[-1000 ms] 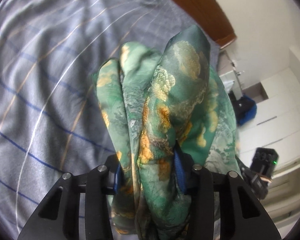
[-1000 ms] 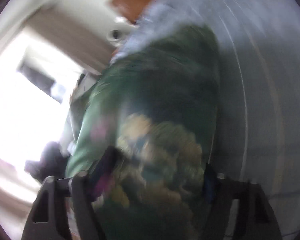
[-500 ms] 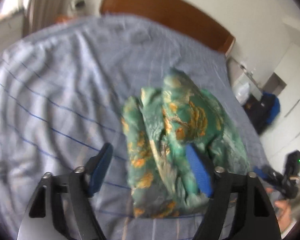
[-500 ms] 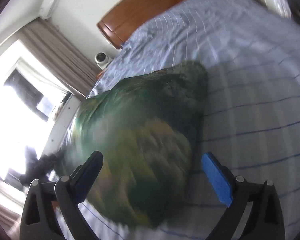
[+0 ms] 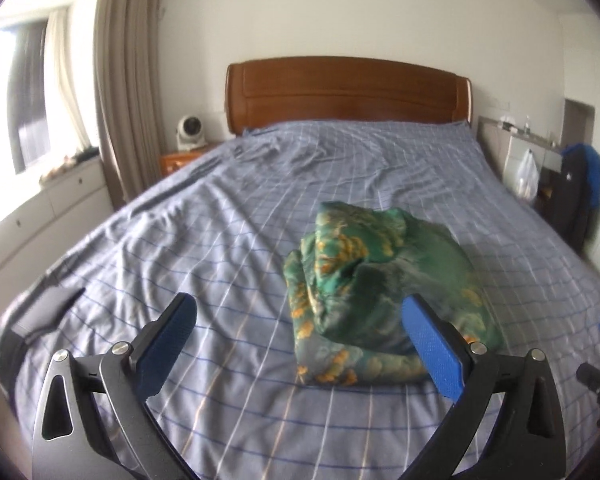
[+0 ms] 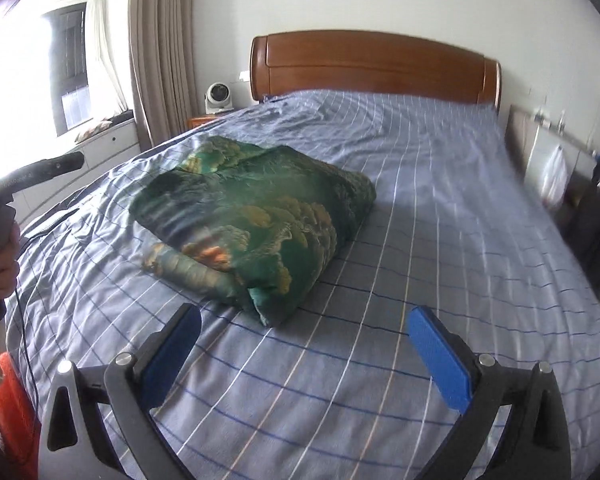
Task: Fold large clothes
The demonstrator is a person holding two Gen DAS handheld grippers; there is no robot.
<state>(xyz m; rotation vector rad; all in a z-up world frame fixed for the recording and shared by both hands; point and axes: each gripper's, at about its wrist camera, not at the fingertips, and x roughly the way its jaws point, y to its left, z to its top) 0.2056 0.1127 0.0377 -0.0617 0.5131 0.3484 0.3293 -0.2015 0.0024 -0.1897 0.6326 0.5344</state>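
A folded green garment with gold and orange print lies as a thick bundle on the blue checked bedsheet. My left gripper hovers above the sheet, drawn back from the bundle; its jaws are opening and nothing is between its blue pads. My right gripper hangs back from the bundle's near corner, its jaws also opening around nothing. In the right wrist view a hand grips the left gripper's handle at the left edge.
A wooden headboard stands against the far wall. A white fan sits on a nightstand by the brown curtain. White drawers run along the left; a black and blue bag and a white plastic bag are on the right.
Both grippers were closed on the green garment, then opened and let it go. They have pulled back and upward, and the bundle now rests on the bed.
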